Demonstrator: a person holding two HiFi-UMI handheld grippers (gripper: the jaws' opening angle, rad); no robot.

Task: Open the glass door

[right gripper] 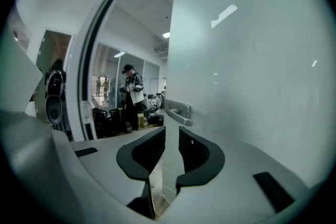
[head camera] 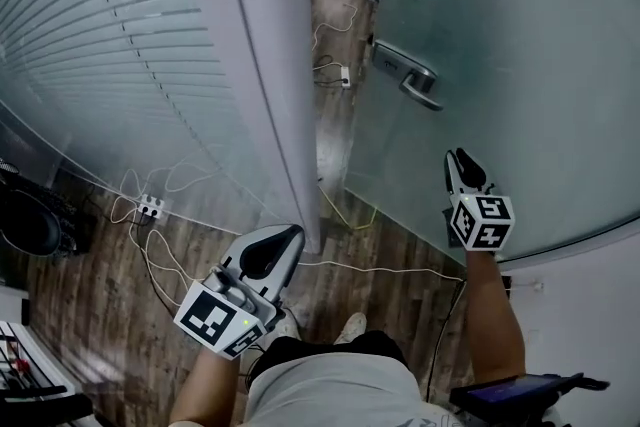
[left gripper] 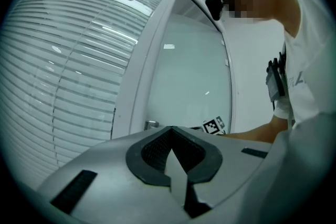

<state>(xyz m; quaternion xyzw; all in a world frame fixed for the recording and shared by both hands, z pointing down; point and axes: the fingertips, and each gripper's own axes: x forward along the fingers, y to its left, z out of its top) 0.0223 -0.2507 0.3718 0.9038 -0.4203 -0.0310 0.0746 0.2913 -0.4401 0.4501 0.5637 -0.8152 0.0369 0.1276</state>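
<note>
I saw the glass door (head camera: 520, 65) standing ajar, a strip of wooden floor (head camera: 335, 125) showing between its free edge and the white door frame (head camera: 275, 65). Its metal handle (head camera: 405, 75) sat near that edge. I had the right gripper (head camera: 460, 165) up close to the frosted pane, below the handle and further from the door's edge, pointing along the glass; I could not tell whether it touched. In the right gripper view its jaws stood a narrow gap apart with nothing held between them, and the handle (right gripper: 178, 113) lay just ahead and above the tips, the pane (right gripper: 252, 60) filling the right side. The left gripper (head camera: 285, 237) hung low by the foot of the frame, well apart from the handle, its jaws meeting at the tips and empty. To its left ran a slatted glass panel (head camera: 100, 35).
</note>
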